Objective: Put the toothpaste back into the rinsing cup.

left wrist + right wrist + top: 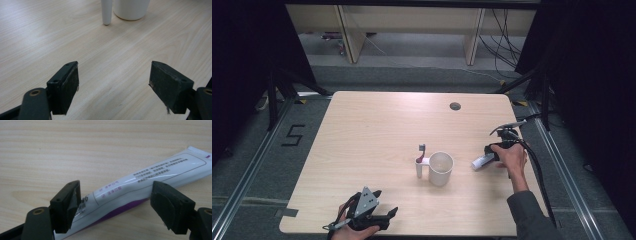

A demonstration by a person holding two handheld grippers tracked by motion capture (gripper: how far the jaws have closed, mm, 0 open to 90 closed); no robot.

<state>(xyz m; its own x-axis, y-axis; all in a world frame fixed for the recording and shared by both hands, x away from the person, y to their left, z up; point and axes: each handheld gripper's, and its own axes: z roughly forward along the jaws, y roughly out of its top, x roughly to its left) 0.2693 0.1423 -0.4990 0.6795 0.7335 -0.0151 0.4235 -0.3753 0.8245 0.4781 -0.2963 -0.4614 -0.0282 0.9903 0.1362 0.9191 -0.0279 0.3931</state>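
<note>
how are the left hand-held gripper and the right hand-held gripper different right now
The left hand-held gripper has only bare table between its open jaws; the right hand-held gripper straddles a white toothpaste tube lying flat, jaws apart. In the high view, the left one sits at the table's near edge, away from the white cup; the right one is at the right side, on the tube. Both have black jaws standing wide.

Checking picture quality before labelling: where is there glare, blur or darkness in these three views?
High view: table evenly lit, surroundings dark, mug and toothbrush small and soft. Left gripper view: near fingers slightly blurred, wood grain clear. Right gripper view: glare streaks on the toothpaste tube, print too small to read.
</note>
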